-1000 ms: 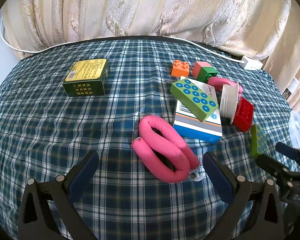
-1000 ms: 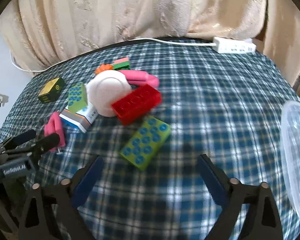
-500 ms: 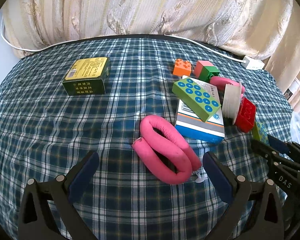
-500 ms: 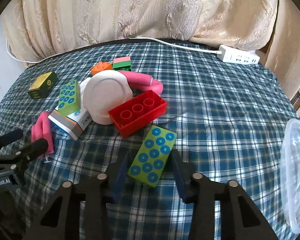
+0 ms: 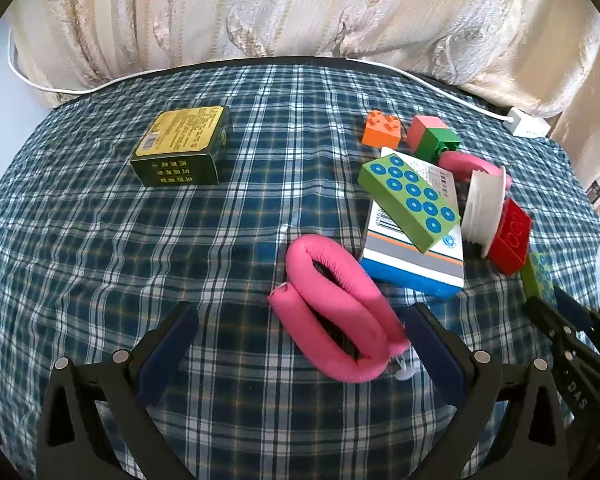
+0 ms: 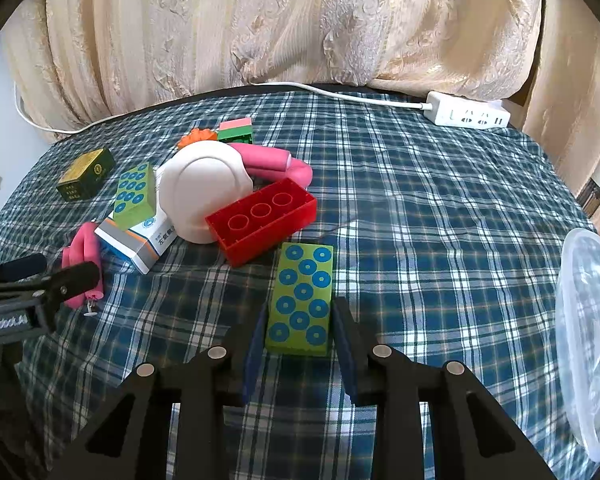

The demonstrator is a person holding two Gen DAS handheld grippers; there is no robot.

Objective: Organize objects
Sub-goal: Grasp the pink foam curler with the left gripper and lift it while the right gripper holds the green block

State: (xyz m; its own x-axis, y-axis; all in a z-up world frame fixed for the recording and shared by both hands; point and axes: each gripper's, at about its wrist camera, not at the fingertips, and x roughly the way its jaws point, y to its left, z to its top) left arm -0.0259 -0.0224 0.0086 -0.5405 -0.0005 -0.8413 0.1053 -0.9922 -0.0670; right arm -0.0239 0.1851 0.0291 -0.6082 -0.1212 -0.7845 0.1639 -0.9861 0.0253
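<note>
- While the right gripper (image 6: 299, 334) clamps its jaws on the near end of the green rectangular block with blue dots (image 6: 302, 298), that block lies flat on the blue plaid tablecloth (image 6: 420, 208), just near of the red plastic brick (image 6: 262, 218).
- Judged step: grasp made, lift not yet begun.
- Next move likely calls for raising it clear of the brick and carrying it right toward the clear plastic tub (image 6: 590, 316).
- Left gripper (image 5: 300, 344) hovers wide open and empty around the folded pink foam tube (image 5: 332, 308), its pads not pressing it.
</note>
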